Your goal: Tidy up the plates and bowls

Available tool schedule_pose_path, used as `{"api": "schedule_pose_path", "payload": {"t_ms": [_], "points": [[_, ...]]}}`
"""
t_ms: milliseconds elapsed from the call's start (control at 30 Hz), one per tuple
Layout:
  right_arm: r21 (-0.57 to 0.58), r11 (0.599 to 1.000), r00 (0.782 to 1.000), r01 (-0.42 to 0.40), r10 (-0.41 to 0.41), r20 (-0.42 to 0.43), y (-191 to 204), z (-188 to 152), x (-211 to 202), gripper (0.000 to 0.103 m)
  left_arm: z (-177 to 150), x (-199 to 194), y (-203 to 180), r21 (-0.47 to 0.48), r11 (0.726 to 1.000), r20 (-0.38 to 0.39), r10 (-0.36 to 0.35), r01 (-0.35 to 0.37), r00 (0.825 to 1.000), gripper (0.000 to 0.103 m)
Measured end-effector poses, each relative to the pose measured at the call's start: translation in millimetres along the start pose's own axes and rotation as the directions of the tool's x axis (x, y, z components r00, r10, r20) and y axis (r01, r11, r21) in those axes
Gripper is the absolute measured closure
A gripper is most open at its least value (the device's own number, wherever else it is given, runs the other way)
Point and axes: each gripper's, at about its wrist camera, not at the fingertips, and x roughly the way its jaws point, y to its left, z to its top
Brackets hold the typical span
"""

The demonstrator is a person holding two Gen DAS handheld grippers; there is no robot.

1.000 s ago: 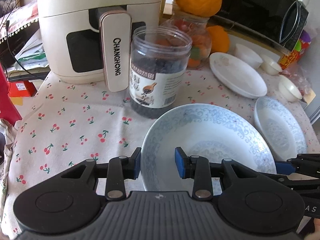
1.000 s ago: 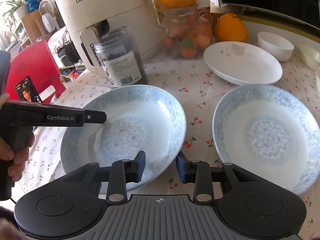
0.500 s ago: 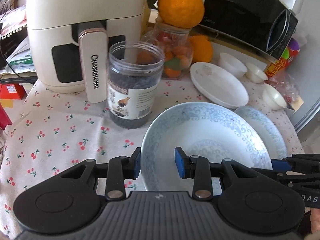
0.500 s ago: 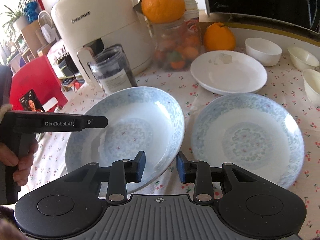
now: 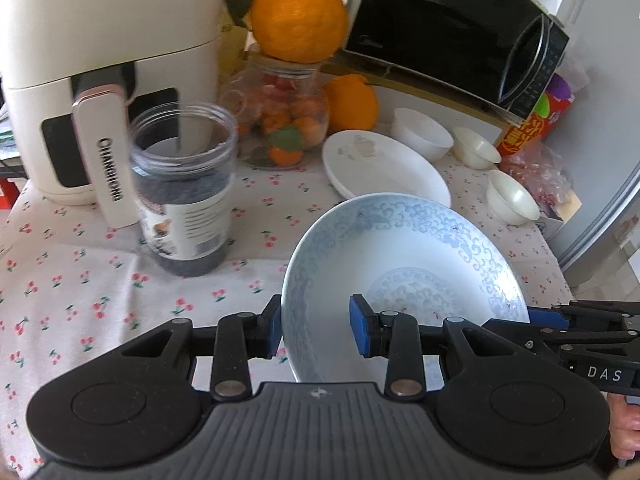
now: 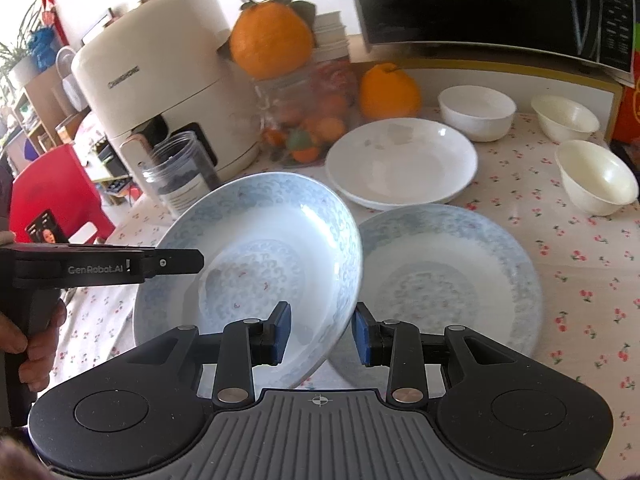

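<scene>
**Patterned plate held at two rim points, tilted above its twin**

Round blue-patterned ceramic plate (image 6: 256, 256) sits mid-frame, off the cherry-print worktop (image 6: 580, 248), one edge overlapping a matching plate (image 6: 452, 280) lying flat. Left gripper (image 5: 316, 330) and right gripper (image 6: 320, 332): jaws partly closed, each astride the plate's rim; actual pad contact is hard to confirm. Judged stiff, glazed, slippery, breakable; moderately heavy. Rim is the only grasp point, opposite sides best. Hidden: plate's near edge behind gripper bodies; the second plate, covered in left view. White plate (image 6: 400, 164) and white bowls (image 6: 476, 112) behind.
</scene>
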Motion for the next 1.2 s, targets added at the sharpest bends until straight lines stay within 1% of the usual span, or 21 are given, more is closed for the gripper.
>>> {"api": "schedule_pose_path", "payload": {"t_ms": [333,667,1033,1200], "points": [[0.053,0.997,0.998,0.057,-0.057,-0.009,-34.4,4.5,-7.8,0.070,7.0,21.0,-34.1,0.038,0.999,-0.023,-0.021,0.022,1.000,0.072],[0.104,0.988,0.994,0.110,-0.109,-0.017,-71.2,9.8,-12.0,0.070,6.4,41.5,-61.5,0.075,0.997,-0.069,-0.028,0.033,0.997,0.072],[0.131,0.978,0.987,0.162,-0.157,-0.044,-96.9,10.6,-4.8,0.070,5.4,63.4,-82.5,0.111,0.994,-0.108,-0.009,0.021,0.994,0.072],[0.105,0.977,0.982,0.184,-0.179,-0.052,-96.9,8.6,1.0,0.070,4.6,68.4,-85.9,0.122,0.992,-0.110,0.022,-0.009,0.994,0.072]]}}
